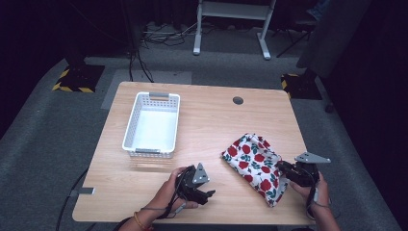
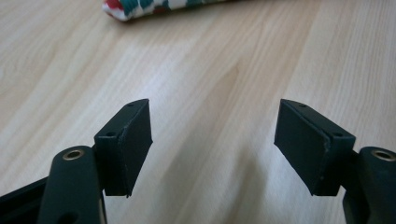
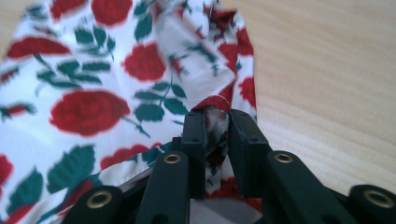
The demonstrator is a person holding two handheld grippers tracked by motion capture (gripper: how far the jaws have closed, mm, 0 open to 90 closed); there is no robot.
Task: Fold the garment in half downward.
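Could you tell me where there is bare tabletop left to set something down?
The wooden table is bare between the white plastic basket and the rose-printed white cloth, and along its far edge. The near edge is crowded: the open left gripper and the right gripper pinching the cloth.

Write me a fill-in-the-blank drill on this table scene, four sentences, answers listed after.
1. The right gripper is shut on an edge of the rose-print ____.
2. The left gripper hovers over bare wood with its jaws ____.
3. The white basket on the table holds ____.
4. In the high view, the cloth lies to the ____ of the basket.

Answers: cloth; open; nothing; right
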